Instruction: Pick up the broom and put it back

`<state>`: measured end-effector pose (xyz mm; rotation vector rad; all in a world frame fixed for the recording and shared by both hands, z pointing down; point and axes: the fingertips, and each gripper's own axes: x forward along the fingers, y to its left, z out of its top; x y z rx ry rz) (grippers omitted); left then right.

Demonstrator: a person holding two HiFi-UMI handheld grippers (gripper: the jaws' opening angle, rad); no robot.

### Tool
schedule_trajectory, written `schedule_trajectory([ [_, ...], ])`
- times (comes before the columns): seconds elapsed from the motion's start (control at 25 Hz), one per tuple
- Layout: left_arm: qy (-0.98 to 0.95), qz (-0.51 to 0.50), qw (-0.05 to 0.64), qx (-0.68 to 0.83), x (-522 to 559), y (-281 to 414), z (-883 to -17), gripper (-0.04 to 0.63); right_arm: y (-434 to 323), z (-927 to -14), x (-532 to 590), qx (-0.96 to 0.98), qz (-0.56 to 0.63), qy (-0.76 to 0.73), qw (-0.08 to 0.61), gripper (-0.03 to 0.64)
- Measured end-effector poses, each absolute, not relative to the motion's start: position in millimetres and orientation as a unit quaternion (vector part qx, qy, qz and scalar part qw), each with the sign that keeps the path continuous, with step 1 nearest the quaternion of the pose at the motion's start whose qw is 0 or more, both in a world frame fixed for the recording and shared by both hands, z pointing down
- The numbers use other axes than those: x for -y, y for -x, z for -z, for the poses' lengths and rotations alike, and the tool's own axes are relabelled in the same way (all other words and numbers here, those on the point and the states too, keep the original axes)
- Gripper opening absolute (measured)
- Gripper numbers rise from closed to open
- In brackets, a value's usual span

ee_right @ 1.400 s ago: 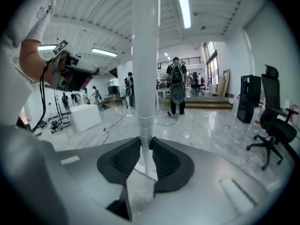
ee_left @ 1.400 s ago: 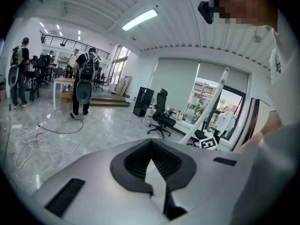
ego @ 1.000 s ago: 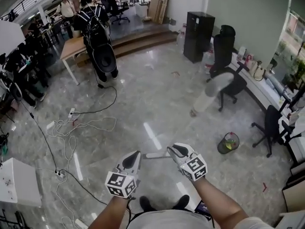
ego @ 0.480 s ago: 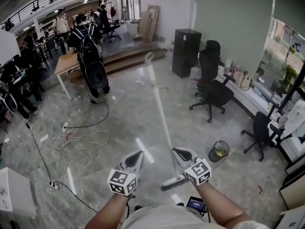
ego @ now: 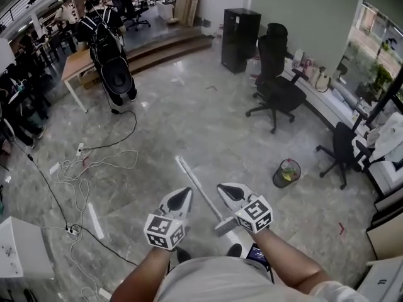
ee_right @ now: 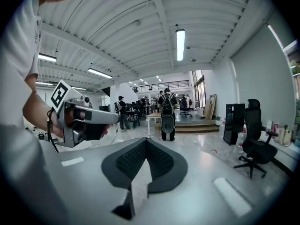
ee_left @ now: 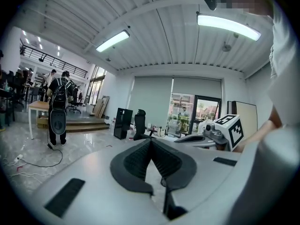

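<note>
One: Two grippers are held out over the shiny floor (ego: 189,106). How are the jaws of the left gripper (ego: 182,195) set?
Two: They are pressed tight together, tip to tip. Nothing is held between them.
One: And the right gripper (ego: 225,189)?
Two: Its jaws are squeezed shut too, and nothing is caught in them.
One: Where is the broom (ego: 203,194) to be found?
Two: It is seen from the head view, in the gap between the two pairs of jaws and lower down than them. Its white stick (ego: 189,174) is pointed away, ahead of the jaws and a bit toward the left ones. Its brush head (ego: 225,226) is seen just under the right gripper, back behind its jaws. It is not gripped by either one. Whether it is laid flat on the floor cannot be told.
One: What else is seen ahead of the jaws?
Two: A small bin (ego: 286,173) is stood off to the right of the right jaws. Farther ahead, a black chair (ego: 275,87) and a black cabinet (ego: 240,31) are placed by the wall.
</note>
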<state>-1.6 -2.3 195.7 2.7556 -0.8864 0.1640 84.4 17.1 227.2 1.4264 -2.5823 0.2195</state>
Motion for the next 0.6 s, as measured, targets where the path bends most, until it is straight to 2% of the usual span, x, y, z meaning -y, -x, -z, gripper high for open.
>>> schedule_trajectory([
  [0.6,-0.940,-0.048,0.128,0.311,-3,-2,-196,0.005,-70,-219,-17,0.873,-0.096,-0.472,0.079,0.002],
])
